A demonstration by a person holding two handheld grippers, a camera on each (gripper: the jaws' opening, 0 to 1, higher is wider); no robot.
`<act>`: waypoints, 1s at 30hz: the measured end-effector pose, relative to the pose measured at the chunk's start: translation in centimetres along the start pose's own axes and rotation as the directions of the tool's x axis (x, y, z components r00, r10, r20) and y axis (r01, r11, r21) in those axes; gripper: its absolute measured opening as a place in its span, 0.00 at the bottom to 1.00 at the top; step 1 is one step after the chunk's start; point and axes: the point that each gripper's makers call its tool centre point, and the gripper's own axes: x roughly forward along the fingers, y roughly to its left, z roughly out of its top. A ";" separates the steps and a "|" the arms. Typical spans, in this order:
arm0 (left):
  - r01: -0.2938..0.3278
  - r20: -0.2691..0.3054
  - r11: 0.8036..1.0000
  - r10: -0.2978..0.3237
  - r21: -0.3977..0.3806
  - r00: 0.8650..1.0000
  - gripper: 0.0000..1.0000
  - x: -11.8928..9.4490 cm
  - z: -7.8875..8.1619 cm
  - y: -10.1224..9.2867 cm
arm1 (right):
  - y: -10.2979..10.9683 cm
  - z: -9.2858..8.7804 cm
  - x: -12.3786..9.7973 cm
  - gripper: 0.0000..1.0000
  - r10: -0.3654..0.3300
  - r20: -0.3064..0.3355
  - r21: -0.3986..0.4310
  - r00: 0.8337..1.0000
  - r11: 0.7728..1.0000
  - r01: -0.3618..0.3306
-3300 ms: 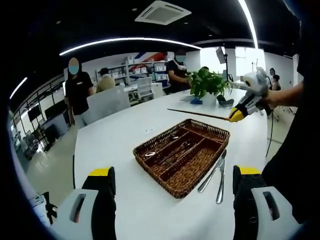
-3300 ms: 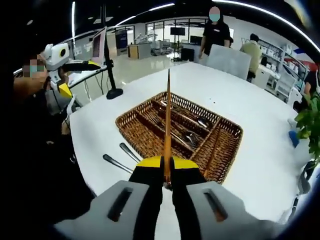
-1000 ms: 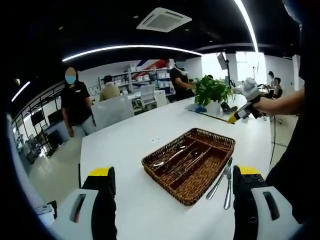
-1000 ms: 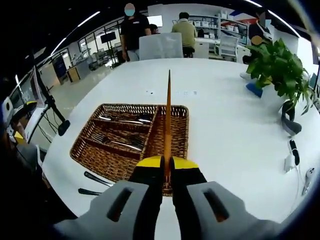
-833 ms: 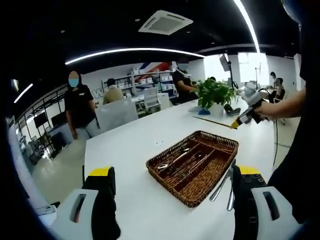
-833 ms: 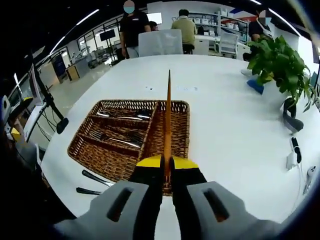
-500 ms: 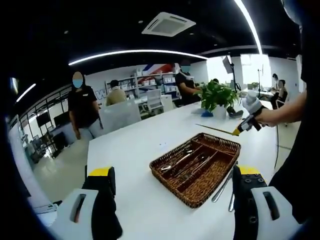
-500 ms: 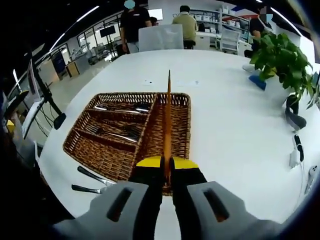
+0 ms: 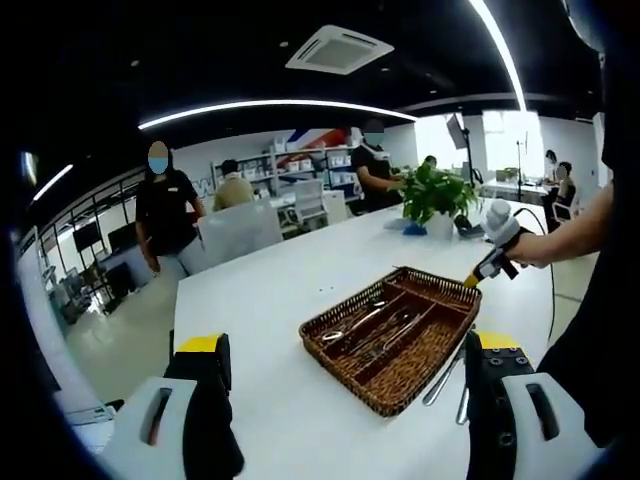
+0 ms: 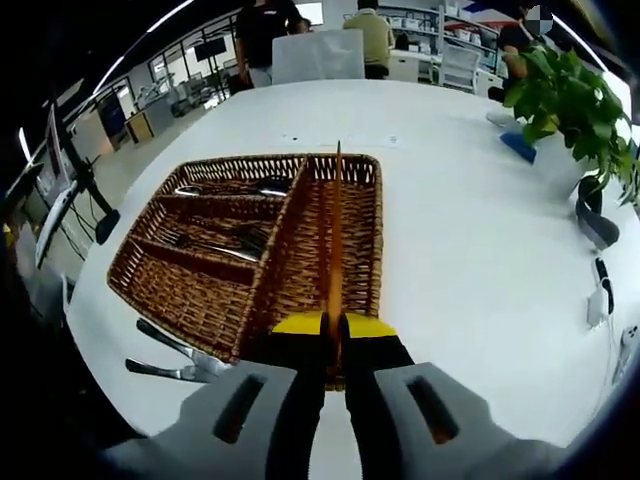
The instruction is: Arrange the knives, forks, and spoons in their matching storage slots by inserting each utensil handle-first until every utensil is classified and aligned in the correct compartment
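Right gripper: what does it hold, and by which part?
The right gripper is shut on a thin orange stick, gripped at its near end.

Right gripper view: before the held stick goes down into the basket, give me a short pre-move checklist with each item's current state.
1. Right gripper shut on the wooden stick: ok.
2. Stick lined up over the long side compartment of the wicker basket: ok.
3. That compartment free of other utensils: cannot tell.
4. Left gripper open, away from the basket: ok.
5. Two utensils left on the table beside the basket: not ok, unsorted.
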 end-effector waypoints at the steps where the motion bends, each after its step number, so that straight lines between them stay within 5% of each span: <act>1: -0.002 -0.002 1.000 0.002 0.000 1.000 1.00 -0.1 -0.1 0.1 | 0.0 -0.1 0.0 0.03 0.001 -0.003 -0.002 1.000 1.000 -0.001; 30: -0.026 0.009 1.000 0.026 -0.007 1.000 1.00 -0.8 0.0 0.8 | 0.1 -2.2 1.8 0.02 -0.015 -0.125 -0.020 0.992 1.000 0.012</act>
